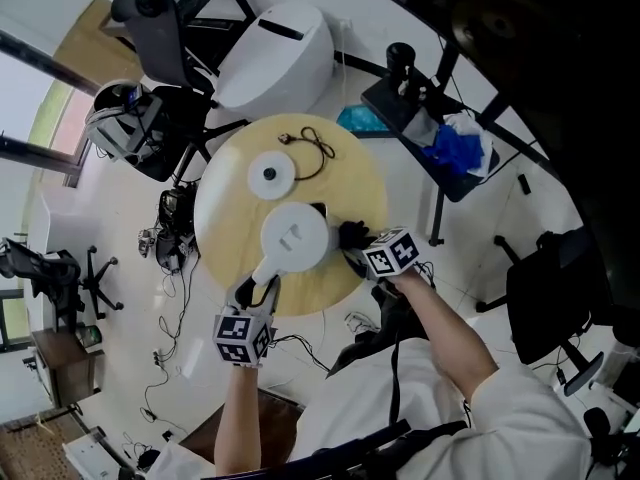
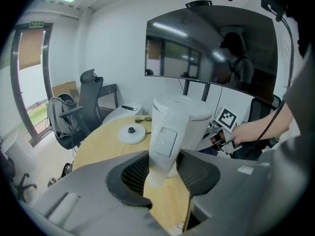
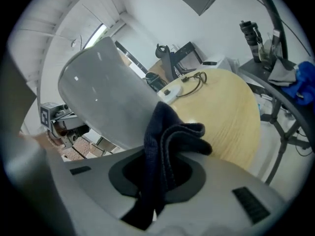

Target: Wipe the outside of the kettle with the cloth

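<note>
White kettle [image 1: 295, 236] upright on round wooden desk [image 1: 350, 168], near front edge, lid shut. Its handle [image 2: 162, 146] pinched between fingers of left gripper [image 1: 262, 290]. Dark navy cloth [image 3: 165, 146], bunched, clamped in fingers of right gripper [image 1: 355, 253], folds against kettle's smooth side.

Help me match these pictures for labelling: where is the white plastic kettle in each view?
Head view: white plastic kettle centre, on the round wooden table.
Left gripper view: kettle centre, handle between the jaws.
Right gripper view: kettle upper left, behind the dark blue cloth.
Shared landmark: round white kettle base.
</note>
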The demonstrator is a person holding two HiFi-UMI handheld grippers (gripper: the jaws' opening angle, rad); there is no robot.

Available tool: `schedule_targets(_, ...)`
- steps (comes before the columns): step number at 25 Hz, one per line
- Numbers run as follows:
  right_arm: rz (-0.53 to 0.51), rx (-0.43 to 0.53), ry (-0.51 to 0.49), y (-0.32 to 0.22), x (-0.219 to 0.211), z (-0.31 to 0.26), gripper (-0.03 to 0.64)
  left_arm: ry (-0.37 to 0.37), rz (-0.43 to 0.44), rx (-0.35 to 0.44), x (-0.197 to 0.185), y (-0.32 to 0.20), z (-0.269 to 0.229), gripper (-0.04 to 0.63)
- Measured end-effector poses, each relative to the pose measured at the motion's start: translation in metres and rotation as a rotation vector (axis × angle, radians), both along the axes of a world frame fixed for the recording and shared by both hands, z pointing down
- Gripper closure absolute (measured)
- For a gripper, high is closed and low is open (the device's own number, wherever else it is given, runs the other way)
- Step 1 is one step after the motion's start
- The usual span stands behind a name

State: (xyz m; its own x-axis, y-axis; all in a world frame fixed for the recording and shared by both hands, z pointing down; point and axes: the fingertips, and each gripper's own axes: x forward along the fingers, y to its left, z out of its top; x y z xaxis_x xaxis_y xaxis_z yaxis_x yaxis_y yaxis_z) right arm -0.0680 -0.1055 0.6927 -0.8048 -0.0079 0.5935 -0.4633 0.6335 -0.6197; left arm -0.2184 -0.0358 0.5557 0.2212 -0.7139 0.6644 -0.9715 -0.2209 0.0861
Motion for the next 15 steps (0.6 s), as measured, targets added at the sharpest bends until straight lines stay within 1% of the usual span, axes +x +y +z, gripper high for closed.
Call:
schedule_targets(4, 0.008, -0.035, 0.051, 0.003, 0.002, 0.028, 0.548, 0.022, -0.01, -0.005, 0.009, 0.008, 0.001, 0.417)
schedule_targets(7, 0.0, -0.029, 0.06, 0.005, 0.001, 0.024, 0.548, 0.035, -0.009, -0.013, 0.014, 0.015, 0.0, 0.419)
schedule_targets(9, -0.028, 0.007, 0.049, 0.006, -0.002, 0.008, 0.548, 0.032, -0.008, -0.02, 0.017, 0.019, 0.0, 0.42)
schedule_targets(12, -0.052, 0.072, -0.013, 0.006, -0.006, -0.031, 0.548, 0.026, -0.013, -0.029, 0.022, 0.025, 0.0, 0.426)
schedule_targets(15, -0.064, 0.13, -0.071, 0.004, -0.009, -0.069, 0.548, 0.047, -0.024, -0.03, 0.028, 0.028, 0.0, 0.426)
